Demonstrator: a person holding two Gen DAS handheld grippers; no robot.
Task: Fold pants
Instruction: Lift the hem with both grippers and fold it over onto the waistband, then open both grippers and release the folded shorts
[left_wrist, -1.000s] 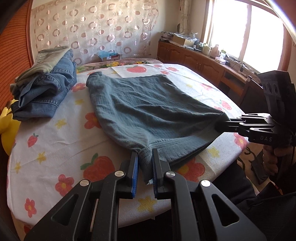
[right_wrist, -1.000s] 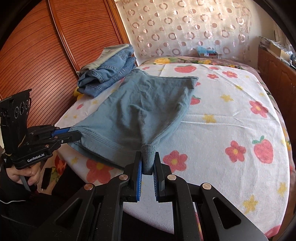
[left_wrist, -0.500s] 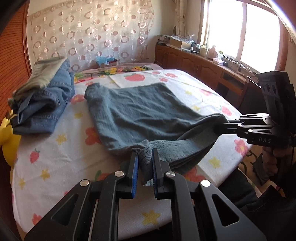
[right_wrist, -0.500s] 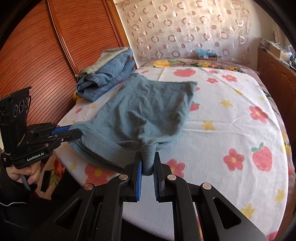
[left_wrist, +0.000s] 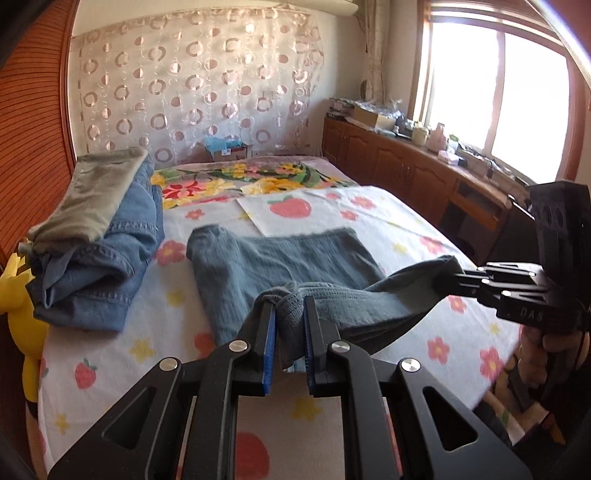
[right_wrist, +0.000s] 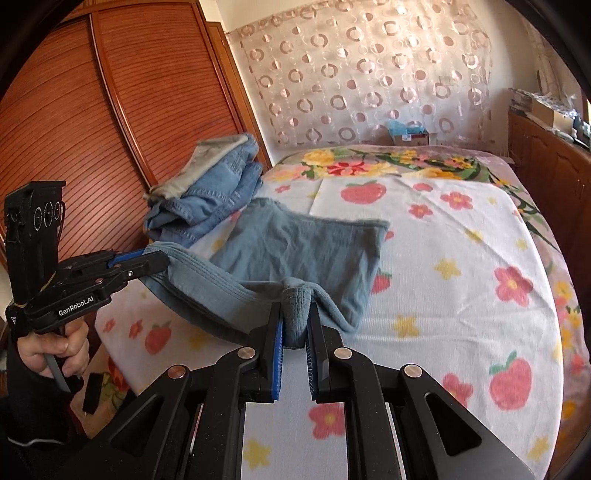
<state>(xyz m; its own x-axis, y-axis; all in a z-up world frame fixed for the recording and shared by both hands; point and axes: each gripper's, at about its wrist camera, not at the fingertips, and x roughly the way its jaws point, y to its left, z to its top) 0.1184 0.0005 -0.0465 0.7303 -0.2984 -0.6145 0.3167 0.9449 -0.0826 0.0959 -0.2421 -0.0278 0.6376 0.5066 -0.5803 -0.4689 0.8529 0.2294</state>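
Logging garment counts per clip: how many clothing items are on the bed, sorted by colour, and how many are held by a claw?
Grey-blue knit pants: 1, pinched by both the left claw and the right claw
Blue denim jeans: 1, in the pile, not held
Grey-green folded cloth garment: 1, on top of the jeans, not held
Total: 3

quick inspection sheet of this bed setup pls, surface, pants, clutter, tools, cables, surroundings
surface: bed sheet with fruit and flower print.
job's things: grey-blue pants, near edge lifted off the sheet, far end lying flat.
clutter: pile of jeans at the left; yellow toy beside it.
grippers: left tool and right tool each shut on the pants' near edge.
cables: nothing seen.
surroundings: wooden wardrobe, curtain, window.
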